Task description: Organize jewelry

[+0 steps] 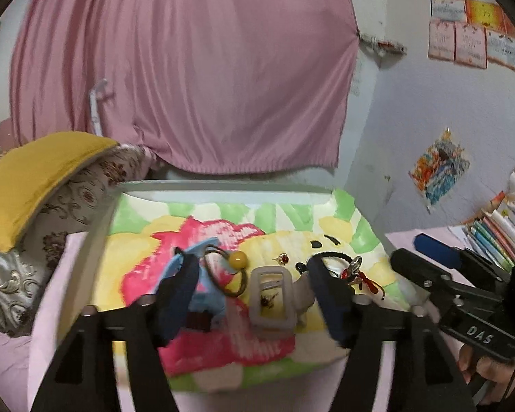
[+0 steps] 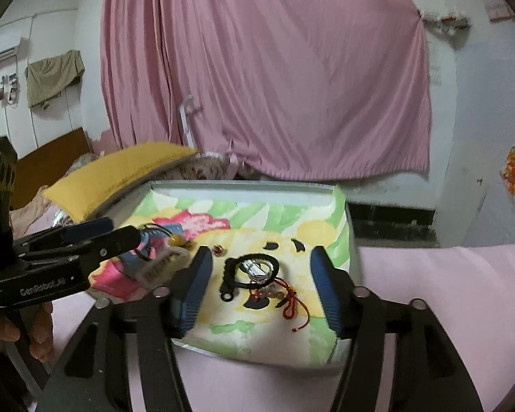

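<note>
hair clip [image 1: 273, 297] grey, flat | hair tie [image 1: 225, 271] yellow bead | black bracelet [image 2: 250, 269] | all on tray [image 2: 243, 185]

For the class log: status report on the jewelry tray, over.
Left tongs open, empty. Right tongs open, empty. Hair clip, hair tie, black cord on tray. Nothing blocking.

Black bracelet [image 2: 254, 267] lies on tray [image 2: 340, 206].
</note>
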Motion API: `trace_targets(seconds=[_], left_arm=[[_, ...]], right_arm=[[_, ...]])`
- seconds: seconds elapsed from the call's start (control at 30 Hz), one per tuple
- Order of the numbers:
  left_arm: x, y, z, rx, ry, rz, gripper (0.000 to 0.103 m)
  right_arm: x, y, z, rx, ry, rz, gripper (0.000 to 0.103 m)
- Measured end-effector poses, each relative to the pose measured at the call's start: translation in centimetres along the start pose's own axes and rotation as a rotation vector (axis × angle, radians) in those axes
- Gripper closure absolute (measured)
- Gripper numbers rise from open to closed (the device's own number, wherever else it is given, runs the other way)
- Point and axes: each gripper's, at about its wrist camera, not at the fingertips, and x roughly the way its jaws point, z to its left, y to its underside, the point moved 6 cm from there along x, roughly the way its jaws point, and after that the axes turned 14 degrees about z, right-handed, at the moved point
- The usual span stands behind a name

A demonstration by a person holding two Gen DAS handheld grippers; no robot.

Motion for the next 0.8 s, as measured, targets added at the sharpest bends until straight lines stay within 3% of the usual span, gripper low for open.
trace_targets(seconds=[0.13, 0.2, 0.3, 0.53, 0.8], left_arm=[[-3.3, 1.4, 0.5, -0.013, -0.022, -0.074, 0.019], [-4.9, 2.3, 0.8, -0.027, -0.029, -0.113, 0.005], [-6.9, 3.5, 1.1, -0.037, -0.027, -0.156, 0.001], [-8.8, 6.4, 2.3, -0.079, -0.038, -0.171, 0.001], [-9.9, 9.6, 3.4, -0.113, -0.110, -0.198, 0.001]], right_arm=[[-3.1, 1.0, 0.9, -0.005, -0.001, -0.066, 0.022], [-4.5, 1.5, 1.3, -0.004, -0.001, -0.098, 0.012], [-6.3, 2.6, 1.8, 0.001, 0.001, -0.139, 0.004], [-8.8, 5.3, 2.4, 0.012, -0.016, -0.173, 0.002], [-9.5, 8.4, 2.0, 0.027, 0.049, -0.188, 0.002]])
